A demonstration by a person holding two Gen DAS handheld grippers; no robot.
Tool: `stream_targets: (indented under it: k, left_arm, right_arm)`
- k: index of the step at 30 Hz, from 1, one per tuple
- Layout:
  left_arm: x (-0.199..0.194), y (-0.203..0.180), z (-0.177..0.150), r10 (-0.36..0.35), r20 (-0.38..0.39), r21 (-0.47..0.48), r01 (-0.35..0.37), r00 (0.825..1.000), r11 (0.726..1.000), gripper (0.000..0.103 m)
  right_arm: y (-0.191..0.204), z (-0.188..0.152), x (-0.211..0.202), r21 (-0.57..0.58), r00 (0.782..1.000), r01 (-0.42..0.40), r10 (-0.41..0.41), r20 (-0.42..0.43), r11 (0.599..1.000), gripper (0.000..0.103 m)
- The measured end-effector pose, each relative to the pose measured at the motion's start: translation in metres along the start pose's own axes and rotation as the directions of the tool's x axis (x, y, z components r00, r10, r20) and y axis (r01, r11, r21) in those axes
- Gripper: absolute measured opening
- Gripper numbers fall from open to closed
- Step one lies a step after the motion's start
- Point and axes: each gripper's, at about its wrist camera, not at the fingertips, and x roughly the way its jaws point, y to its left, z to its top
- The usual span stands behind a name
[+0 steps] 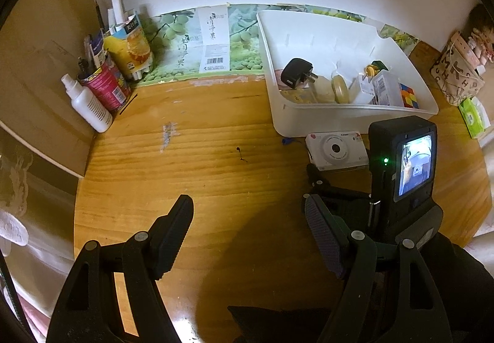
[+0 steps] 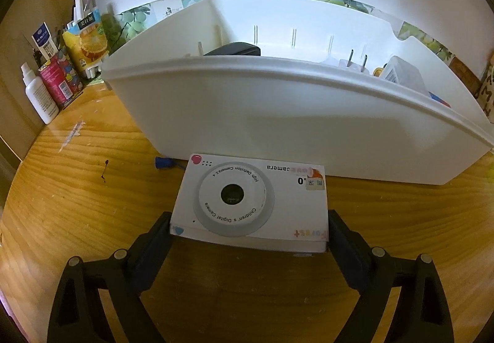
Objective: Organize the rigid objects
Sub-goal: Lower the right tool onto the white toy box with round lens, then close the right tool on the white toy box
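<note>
1. Fingers of the right gripper [image 2: 248, 233] are seen nearest the right wrist lens, one on each short end of the white children's camera box [image 2: 251, 204], and they appear pressed against the near corners of the box
2. The box is laid flat on the wooden table [image 2: 77, 204], with the printed lens circle facing up and the lettering upside down from this view
3. The left gripper [image 1: 247, 235] is held wide apart above bare wood, with nothing between its fingers [image 1: 173, 235]
4. In the left wrist view the body of the right gripper, with its small lit screen, is found just to the right, and the children's camera box [image 1: 336, 150] is seen beyond it, close to the near wall of the white bin [image 1: 308, 117]
5. A small blue item [image 2: 161, 162] is seen on the table at the foot of the bin, just left of the box; what it is cannot be told
6. Inside the bin, a black plug adapter [image 1: 297, 73], a round yellowish lid [image 1: 340, 89], a clear plastic case [image 1: 387, 89] and a coloured puzzle cube [image 1: 408, 96] are gathered toward the near right end
7. Farther left, against the wall, a white spray bottle [image 1: 88, 103], a red can [image 1: 106, 86] and a yellow juice carton [image 1: 132, 48] are stood together
8. Behind the bin, a green fruit-printed box [image 1: 197, 43] is laid along the white wall
</note>
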Motion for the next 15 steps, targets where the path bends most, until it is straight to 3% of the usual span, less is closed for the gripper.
stream_targets:
  k: [8,15]
  left_arm:
    - [-0.011,0.004,-0.007,-0.020,0.020,-0.020,0.020,1.000,1.000,0.078]
    - [-0.019,0.004,-0.013,-0.067,0.035,-0.016,0.068,0.997,0.998,0.078]
  right_arm:
    - [-0.006,-0.001,-0.007,0.013,1.000,-0.011,0.011,-0.017,1.000,0.094]
    - [-0.014,0.001,-0.031,0.028,1.000,0.018,-0.019,0.020,0.999,0.093]
